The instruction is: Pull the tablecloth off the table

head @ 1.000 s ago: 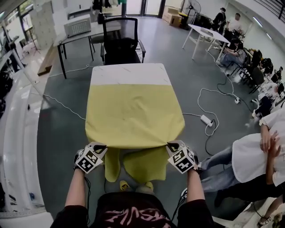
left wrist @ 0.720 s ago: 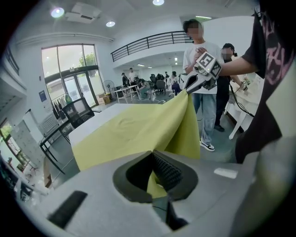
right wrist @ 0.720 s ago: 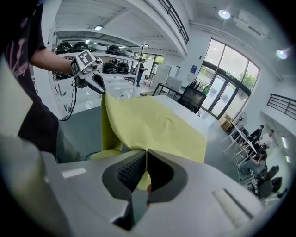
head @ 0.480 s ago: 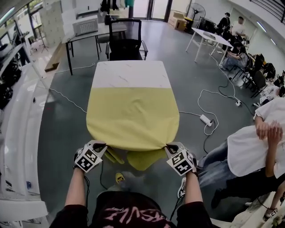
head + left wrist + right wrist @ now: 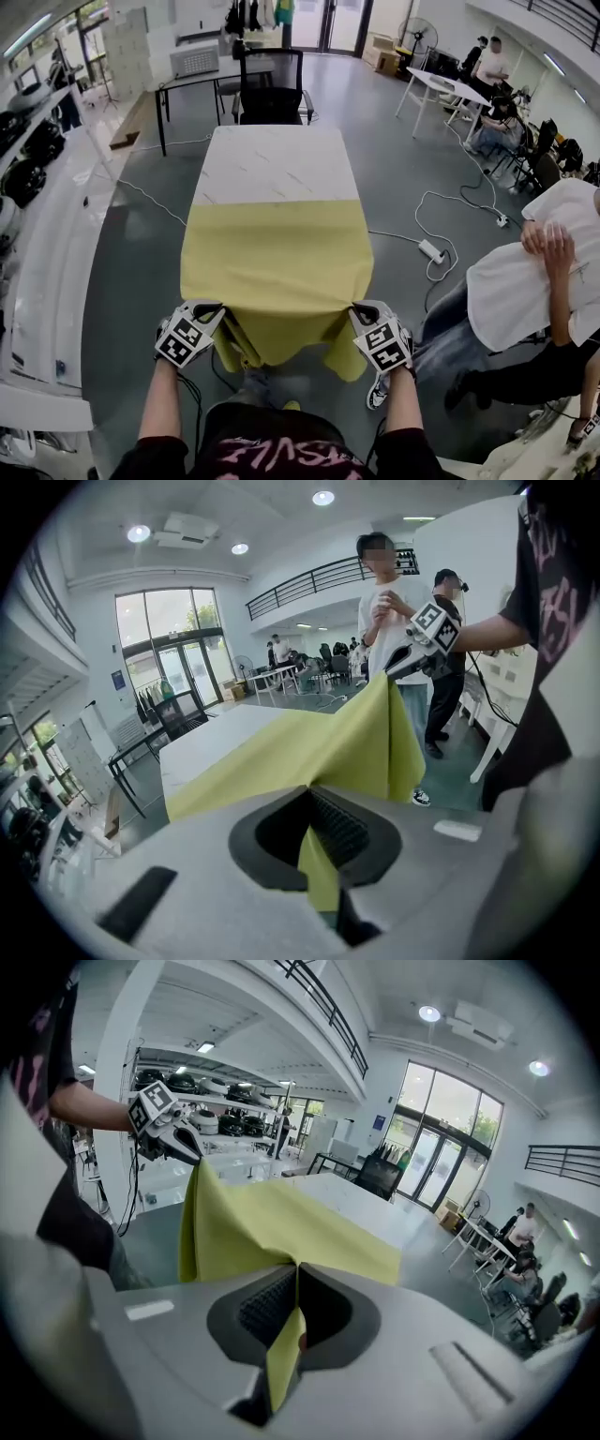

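- The grey floor (image 5: 131, 281) is spreading round everything, with a white cable (image 5: 459, 202) snaking across it at 3 o'clock.
- The white marbled tabletop (image 5: 277, 159) is running away from me toward 12 o'clock, and its far part is lying bare.
- The yellow tablecloth (image 5: 277, 253) is covering the near part of the tabletop. Its far hem is lying straight across the marble. Its near edge is hanging over the end at 6 o'clock, sagging in loose folds between my two hands.
- A bystander in a white shirt (image 5: 520, 281) is standing at 4 o'clock, well apart from the tabletop, with hands raised together.
- More people are sitting at a white table (image 5: 441, 80) at 2 o'clock, far off.
- A black office chair (image 5: 272, 84) is standing just beyond the far end of the tabletop at 12 o'clock.
- My left gripper (image 5: 210, 309) is holding the cloth's near left corner at 7 o'clock. Its fingers (image 5: 339, 829) are pressing together on the yellow fabric, which is running up between the ribbed pads and out toward the tabletop.
- My right gripper (image 5: 359, 310) is holding the near right corner at 5 o'clock. Its fingers (image 5: 262, 1309) are likewise clamping a fold of the cloth, with a strip of it hanging down below the pads.
- A white power strip (image 5: 432, 250) is lying on the floor at 3 o'clock, at the end of the cable.
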{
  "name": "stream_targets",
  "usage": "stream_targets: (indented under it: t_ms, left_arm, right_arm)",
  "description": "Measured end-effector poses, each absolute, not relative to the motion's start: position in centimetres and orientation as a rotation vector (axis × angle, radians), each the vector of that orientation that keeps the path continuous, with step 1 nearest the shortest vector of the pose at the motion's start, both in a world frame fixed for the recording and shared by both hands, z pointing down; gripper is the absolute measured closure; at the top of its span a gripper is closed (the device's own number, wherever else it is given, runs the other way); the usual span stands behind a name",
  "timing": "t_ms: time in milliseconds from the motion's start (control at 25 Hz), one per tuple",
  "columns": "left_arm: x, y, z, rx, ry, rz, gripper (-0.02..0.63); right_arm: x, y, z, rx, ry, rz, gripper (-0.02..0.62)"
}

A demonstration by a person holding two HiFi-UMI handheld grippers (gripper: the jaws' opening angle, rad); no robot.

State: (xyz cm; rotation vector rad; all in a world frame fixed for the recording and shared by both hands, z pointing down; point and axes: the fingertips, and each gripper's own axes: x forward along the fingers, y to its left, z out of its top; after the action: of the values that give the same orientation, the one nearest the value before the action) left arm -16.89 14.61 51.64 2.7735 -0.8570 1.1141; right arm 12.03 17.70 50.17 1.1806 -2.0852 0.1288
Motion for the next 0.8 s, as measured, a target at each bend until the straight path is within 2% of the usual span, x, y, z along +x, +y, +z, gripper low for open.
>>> stream_targets:
  t_ms: [480,800]
  left_arm:
    - [-16.9,17.8,46.1,2.818,-1.029,0.855,0.598]
    - [-17.7,15.2,41.6,2.794,-1.149,0.411,0.598]
  right_arm:
    - [12.0,21.1,43.6,1.488,-2.248,0.122,0.578]
    - [11.5,19.5,39.5,1.774,-2.323,0.145,0.578]
